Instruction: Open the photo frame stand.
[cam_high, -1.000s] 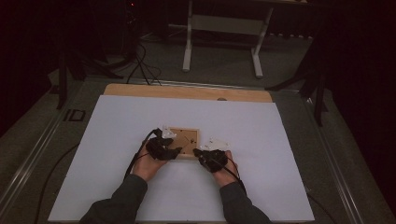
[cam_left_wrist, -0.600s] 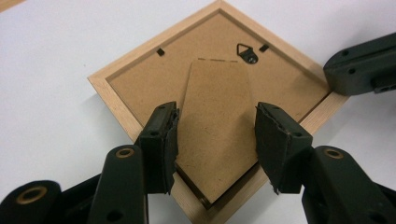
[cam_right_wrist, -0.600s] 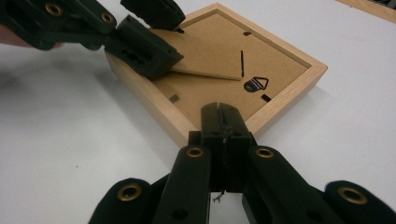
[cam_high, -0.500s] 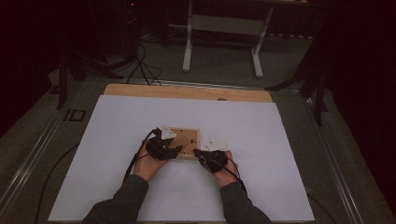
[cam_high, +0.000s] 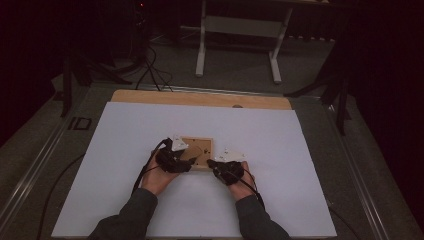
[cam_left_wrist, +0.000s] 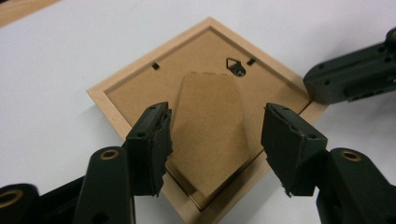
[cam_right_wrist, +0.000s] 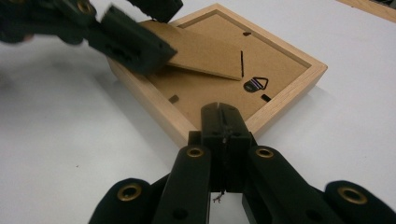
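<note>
Apparently frame (cam_left_wrist: 205, 116) beneath left gripper (cam_left_wrist: 215, 140).

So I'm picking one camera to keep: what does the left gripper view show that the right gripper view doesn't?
Left gripper view alone: the left tool open, its jaws either side of the cardboard stand, which looks flat from here. Right gripper view alone: the right tool shut at the frame's wooden edge, and the stand lifted at an angle. Both: the picture frame face down on white paper, with its hanging hook.
</note>
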